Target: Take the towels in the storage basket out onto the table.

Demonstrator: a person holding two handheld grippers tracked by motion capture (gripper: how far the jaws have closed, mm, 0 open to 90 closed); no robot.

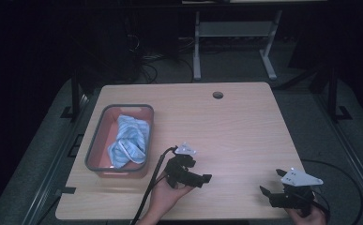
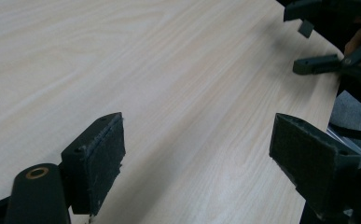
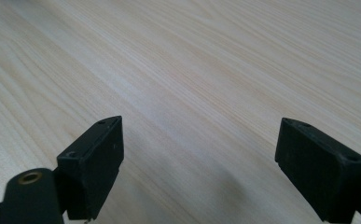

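A light wooden table [image 1: 245, 131] carries a grey-rimmed bin [image 1: 105, 117] with a reddish inside near its left edge, and a crumpled cloth [image 1: 130, 140] with pale blue stripes lies inside that bin. A round hole [image 1: 217, 95] sits in the tabletop near the far edge. The left gripper [image 1: 202, 180] is held in the person's left hand [image 1: 162, 197] just right of the bin, near the front edge, with its jaws wide apart and nothing between them; a black cable [image 1: 151, 187] trails from it toward the front edge. The right gripper [image 1: 269, 194] is held at the front right corner of the table, well apart from the bin, its jaws likewise spread and empty. In the left gripper view, bare wood lies between the two black pads [image 2: 99, 158], and the right gripper [image 2: 308, 46] appears farther off at the table's edge.
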